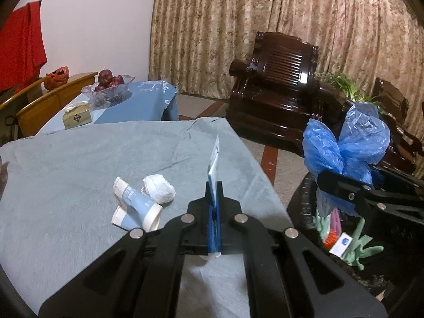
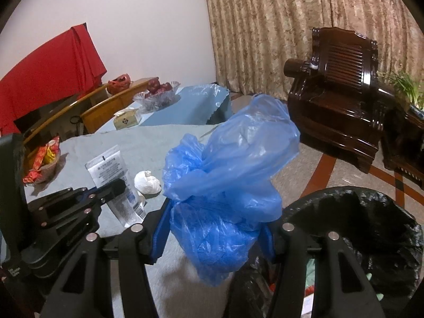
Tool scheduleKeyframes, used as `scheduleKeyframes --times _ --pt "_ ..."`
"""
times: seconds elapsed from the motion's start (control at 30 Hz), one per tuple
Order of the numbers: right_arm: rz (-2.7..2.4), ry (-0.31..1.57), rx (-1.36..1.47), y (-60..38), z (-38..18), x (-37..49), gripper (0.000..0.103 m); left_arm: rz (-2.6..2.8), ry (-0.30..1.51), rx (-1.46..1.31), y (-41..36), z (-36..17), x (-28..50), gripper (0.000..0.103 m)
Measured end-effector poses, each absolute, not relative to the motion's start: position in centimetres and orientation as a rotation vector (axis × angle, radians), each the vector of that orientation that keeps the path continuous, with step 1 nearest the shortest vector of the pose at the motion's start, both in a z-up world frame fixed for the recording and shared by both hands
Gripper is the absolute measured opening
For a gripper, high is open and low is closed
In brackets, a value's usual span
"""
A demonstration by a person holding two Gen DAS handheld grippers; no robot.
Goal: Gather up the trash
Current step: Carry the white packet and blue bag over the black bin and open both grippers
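Bag (image 2: 228, 185) blue, crumpled (thin plastic), in rt claw (image 2: 212, 241).

Blue plastic bag (image 2: 225, 185); black bin liner (image 2: 371, 217); grey-blue tablecloth (image 1: 92, 159). White crumpled tissue (image 1: 159, 188), blue-and-cream paper cups (image 1: 136, 206), white tube with grey print (image 2: 114, 177). Beige floral-patterned curtain (image 1: 265, 26), red cloth (image 2: 53, 63), dark brown glossy armchair (image 1: 278, 79).

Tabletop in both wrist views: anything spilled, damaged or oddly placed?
Nothing spilled. Two paper cups lie tipped over and crushed beside a crumpled tissue on the tablecloth; uncollected trash, not an accident.
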State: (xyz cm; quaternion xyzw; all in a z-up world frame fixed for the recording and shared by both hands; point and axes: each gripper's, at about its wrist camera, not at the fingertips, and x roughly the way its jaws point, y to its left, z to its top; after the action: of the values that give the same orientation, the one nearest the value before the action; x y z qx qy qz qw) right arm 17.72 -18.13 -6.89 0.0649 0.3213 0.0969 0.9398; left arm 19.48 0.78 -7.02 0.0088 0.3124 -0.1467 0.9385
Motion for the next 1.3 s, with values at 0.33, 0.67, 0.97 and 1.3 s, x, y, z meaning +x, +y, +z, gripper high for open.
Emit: scheduleKeyframes --times 0.33,0.67,0.97,1.3 --pt "0.159 0.624 0.138 -21.0 -4.8 14.0 0.056 -0.342 0.601 -0.006 -0.9 -4.9 16.5 0.001" --pt "0.084 0.610 0.153 -24.9 -4.1 11.1 0.056 -0.423 0.584 -0.010 -4.4 -4.0 14.5 0.001" --pt "0.003 0.599 0.169 -28.9 -3.9 8.9 0.056 -0.524 0.573 0.011 -9.3 -3.6 13.5 0.001" --pt "-0.081 0.596 0.180 -32.9 -4.2 7.3 0.056 -0.623 0.574 0.040 -15.0 -4.3 13.3 0.001"
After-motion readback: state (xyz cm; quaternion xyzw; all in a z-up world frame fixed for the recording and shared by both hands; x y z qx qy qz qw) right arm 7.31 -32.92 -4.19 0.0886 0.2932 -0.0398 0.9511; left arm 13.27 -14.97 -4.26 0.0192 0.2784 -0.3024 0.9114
